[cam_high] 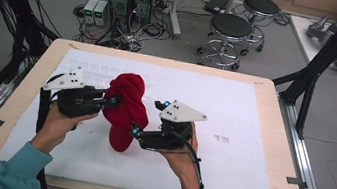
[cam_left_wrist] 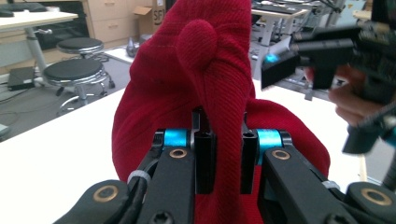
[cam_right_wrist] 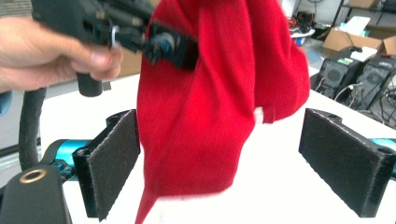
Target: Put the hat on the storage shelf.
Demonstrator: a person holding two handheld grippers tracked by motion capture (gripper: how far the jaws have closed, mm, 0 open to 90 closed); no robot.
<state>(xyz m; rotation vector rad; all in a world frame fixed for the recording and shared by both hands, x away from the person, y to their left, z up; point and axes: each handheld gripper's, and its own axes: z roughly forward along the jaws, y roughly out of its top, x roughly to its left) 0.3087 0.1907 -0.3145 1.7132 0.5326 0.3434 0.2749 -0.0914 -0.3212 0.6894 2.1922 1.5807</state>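
A white-topped bench (cam_high: pixel 231 134) in a cluttered lab — red cloth (cam_high: pixel 123 110) held up over it.

The left claw (cam_high: pixel 114 100) pinches a fold of the cloth, holding it upright off the bench; the right claw (cam_right_wrist: pixel 233 158) stands wide around its lower part — not yet gripping. The second grasp and any folding remain, I judge.

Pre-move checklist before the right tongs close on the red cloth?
1. Left tongs clamped on a fold of the red cloth: ok.
2. Right tongs open wide: ok.
3. Cloth hangs between the right pads, touching neither: ok.
4. Cloth lifted, lower end near the white mat; whether it touches: cannot tell.
5. Left and right tongs apart, no contact: ok.
6. Which cloth layers the right tongs would catch: cannot tell.
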